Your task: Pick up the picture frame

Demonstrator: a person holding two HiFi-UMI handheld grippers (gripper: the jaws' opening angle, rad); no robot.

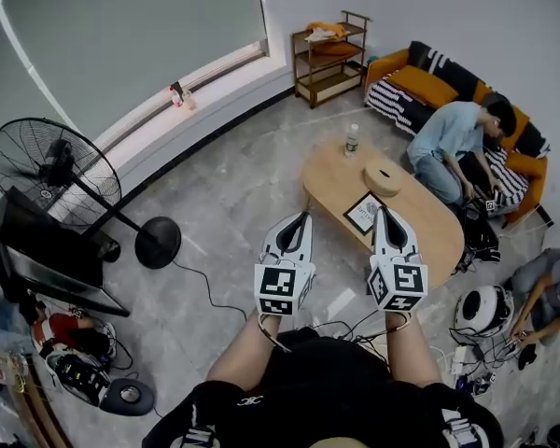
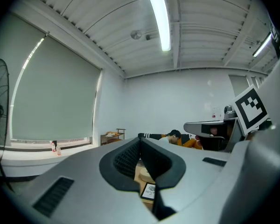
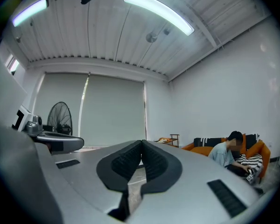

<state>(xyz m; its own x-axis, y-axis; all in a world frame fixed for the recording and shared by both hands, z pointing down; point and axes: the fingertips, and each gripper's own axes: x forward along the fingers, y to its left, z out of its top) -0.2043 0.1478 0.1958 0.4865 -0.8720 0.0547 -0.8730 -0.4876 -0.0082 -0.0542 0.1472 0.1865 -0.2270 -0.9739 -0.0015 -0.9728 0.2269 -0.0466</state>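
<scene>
Left gripper (image 1: 303,217) and right gripper (image 1: 384,213): you hold both level and side by side in front of you. Each has its jaws pressed together with nothing between them. The black pads meet at the tips in the left gripper view (image 2: 140,140) and in the right gripper view (image 3: 141,143).

Picture frame (image 1: 364,213): it has a dark border and a white print, and lies flat on the near part of the oval wooden table (image 1: 434,227). From your head view it appears between the two gripper tips, touching neither.

A round tan container (image 1: 384,176) and a water bottle (image 1: 352,140) stand farther along the table. A pedestal fan (image 1: 54,166) stands to your left.
</scene>
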